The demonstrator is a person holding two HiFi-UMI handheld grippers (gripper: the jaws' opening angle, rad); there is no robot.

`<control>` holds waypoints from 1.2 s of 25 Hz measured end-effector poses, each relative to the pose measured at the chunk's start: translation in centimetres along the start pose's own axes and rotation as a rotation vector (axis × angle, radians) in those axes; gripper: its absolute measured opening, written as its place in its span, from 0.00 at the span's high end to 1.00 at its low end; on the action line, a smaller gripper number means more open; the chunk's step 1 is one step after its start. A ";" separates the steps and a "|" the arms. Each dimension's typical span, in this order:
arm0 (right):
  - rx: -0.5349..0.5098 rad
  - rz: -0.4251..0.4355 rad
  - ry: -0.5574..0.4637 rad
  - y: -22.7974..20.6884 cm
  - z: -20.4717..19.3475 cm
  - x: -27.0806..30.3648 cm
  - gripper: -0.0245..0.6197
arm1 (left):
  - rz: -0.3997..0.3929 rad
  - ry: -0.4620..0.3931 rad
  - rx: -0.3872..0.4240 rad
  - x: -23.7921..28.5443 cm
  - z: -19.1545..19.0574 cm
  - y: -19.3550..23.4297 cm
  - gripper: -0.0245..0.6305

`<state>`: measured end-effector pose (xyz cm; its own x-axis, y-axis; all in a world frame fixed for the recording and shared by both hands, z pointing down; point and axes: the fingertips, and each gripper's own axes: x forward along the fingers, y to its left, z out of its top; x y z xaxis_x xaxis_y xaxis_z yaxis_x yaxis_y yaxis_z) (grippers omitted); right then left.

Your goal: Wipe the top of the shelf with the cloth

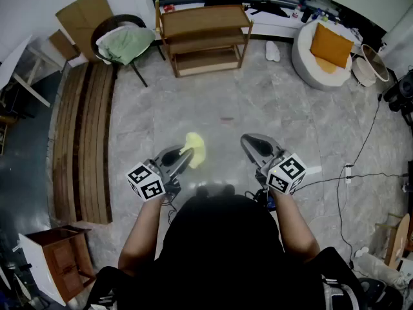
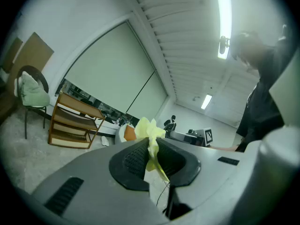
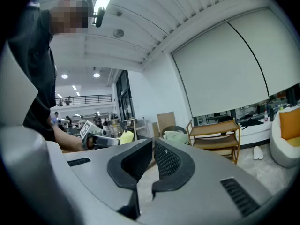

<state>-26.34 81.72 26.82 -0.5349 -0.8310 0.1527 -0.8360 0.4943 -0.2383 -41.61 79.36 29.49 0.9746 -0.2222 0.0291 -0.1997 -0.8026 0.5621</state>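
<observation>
A yellow cloth (image 1: 195, 148) is pinched in my left gripper (image 1: 185, 155), held above the floor in front of the person; in the left gripper view the cloth (image 2: 150, 134) sticks up from between the shut jaws. My right gripper (image 1: 250, 142) is held level beside it, jaws shut with nothing between them (image 3: 152, 150). The wooden shelf (image 1: 205, 37) with three tiers stands far ahead by the wall, well away from both grippers; it also shows as the shelf (image 2: 70, 123) and the shelf (image 3: 215, 135) in the gripper views.
A chair with a green cloth (image 1: 126, 42) stands left of the shelf. A white round seat with an orange cushion (image 1: 326, 47) is at the right. Wooden planks (image 1: 82, 141) lie along the left; a small wooden box (image 1: 61, 260) sits lower left. Cables (image 1: 361, 173) run at the right.
</observation>
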 end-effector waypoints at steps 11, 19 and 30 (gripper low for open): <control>-0.133 -0.070 -0.013 -2.6 2.8 3.2 0.91 | -0.039 -0.030 0.063 -1.3 2.9 4.4 0.90; -0.240 -0.065 -0.098 -1.6 10.5 -1.2 0.91 | -0.091 -0.010 0.083 -1.9 3.9 5.5 0.90; -0.053 -0.092 -0.084 -1.8 4.5 0.9 0.91 | -0.175 0.017 0.101 1.7 5.3 4.1 0.90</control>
<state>-24.76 78.90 23.08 -0.4454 -0.8908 0.0906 -0.8876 0.4259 -0.1755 -41.27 72.75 27.44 0.9967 -0.0661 -0.0471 -0.0359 -0.8800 0.4737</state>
